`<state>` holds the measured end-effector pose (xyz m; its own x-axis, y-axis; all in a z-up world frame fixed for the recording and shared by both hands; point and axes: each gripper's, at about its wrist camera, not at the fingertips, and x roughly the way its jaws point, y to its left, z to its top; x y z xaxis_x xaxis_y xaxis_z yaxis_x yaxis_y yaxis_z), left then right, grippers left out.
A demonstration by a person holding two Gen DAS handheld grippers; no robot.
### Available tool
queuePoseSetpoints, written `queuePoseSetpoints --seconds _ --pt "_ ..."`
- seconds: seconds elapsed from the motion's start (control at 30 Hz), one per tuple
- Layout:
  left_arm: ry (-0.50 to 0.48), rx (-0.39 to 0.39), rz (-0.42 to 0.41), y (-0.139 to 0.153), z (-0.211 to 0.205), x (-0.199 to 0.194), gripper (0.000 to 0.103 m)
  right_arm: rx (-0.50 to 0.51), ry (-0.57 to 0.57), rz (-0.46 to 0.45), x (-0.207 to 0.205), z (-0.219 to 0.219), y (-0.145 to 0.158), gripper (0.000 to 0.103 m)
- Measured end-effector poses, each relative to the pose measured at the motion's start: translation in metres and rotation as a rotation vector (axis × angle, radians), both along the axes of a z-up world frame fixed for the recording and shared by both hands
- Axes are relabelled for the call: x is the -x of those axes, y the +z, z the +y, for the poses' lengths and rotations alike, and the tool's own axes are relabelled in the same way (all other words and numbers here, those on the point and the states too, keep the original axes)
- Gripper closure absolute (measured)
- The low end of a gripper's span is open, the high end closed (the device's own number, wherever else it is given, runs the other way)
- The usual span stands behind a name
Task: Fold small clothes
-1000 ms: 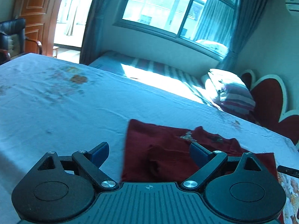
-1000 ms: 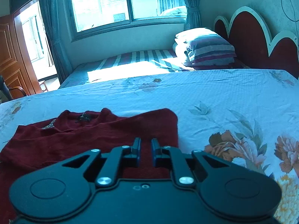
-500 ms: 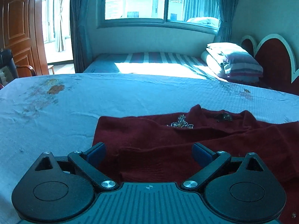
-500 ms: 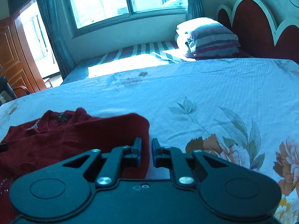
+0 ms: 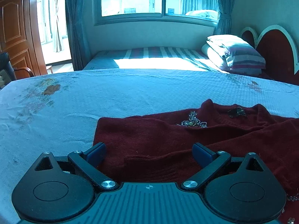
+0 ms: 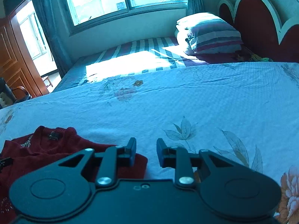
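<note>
A dark red knit sweater (image 5: 168,140) lies on the light blue floral bedsheet (image 5: 93,102), neck toward the window, with a beaded brooch (image 5: 194,122) on its chest and one sleeve folded across the body. My left gripper (image 5: 149,154) is wide open and empty, low over the sweater's near left part. In the right wrist view the sweater (image 6: 43,149) lies at the lower left. My right gripper (image 6: 145,154) is partly open and empty, over the sweater's right edge and the bare sheet.
A second bed with a striped sheet (image 5: 158,56) and a striped pillow (image 5: 239,54) stands beyond, under the window. A red heart-shaped headboard (image 6: 261,28) is at the right. A wooden door (image 5: 15,37) and a chair (image 5: 7,69) are at the left.
My right gripper has opened from shut and moved right, toward the sweater's right edge. My left gripper stayed open and swung right over the sweater's left part.
</note>
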<state>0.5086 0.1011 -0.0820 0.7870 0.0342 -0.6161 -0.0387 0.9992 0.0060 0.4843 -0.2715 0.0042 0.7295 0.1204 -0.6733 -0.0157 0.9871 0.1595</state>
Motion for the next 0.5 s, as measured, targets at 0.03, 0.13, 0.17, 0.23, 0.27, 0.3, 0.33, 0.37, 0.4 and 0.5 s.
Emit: queuePoseSetpoints --seconds 0.03,0.13,0.17,0.23,0.27,0.3,0.33,0.37,0.4,0.5 --pt "-0.003 0.009 0.000 0.001 0.001 0.001 0.005 -0.004 0.011 0.006 -0.002 0.003 0.001 0.082" --pt "-0.013 -0.059 0.040 -0.007 -0.006 -0.009 0.005 0.007 0.091 -0.006 0.002 0.022 0.001 0.089" --pt "-0.017 -0.067 0.060 -0.011 -0.006 -0.012 0.005 0.027 0.109 0.004 0.002 0.027 -0.005 0.094" --pt "-0.007 -0.042 0.063 -0.013 0.000 -0.013 0.000 0.149 0.060 0.100 -0.011 0.034 -0.035 0.098" --pt "-0.009 -0.038 0.062 -0.013 0.003 -0.013 0.000 0.134 0.055 0.055 -0.008 0.028 -0.038 0.098" --pt "-0.007 -0.037 0.062 -0.012 0.005 -0.013 0.000 0.103 0.039 0.054 -0.007 0.023 -0.038 0.098" --pt "-0.002 -0.039 0.060 -0.010 0.008 -0.011 0.000 0.065 0.014 0.068 -0.009 0.019 -0.035 0.097" --pt "-0.002 -0.038 0.057 -0.009 0.010 -0.010 0.000 0.076 0.000 0.064 -0.008 0.019 -0.030 0.094" --pt "-0.005 -0.035 0.050 -0.007 0.012 -0.009 0.000 0.096 -0.018 0.040 -0.004 0.020 -0.022 0.083" --pt "-0.008 -0.027 0.044 -0.005 0.013 -0.009 0.000 0.055 0.008 0.022 -0.007 0.019 -0.004 0.077"
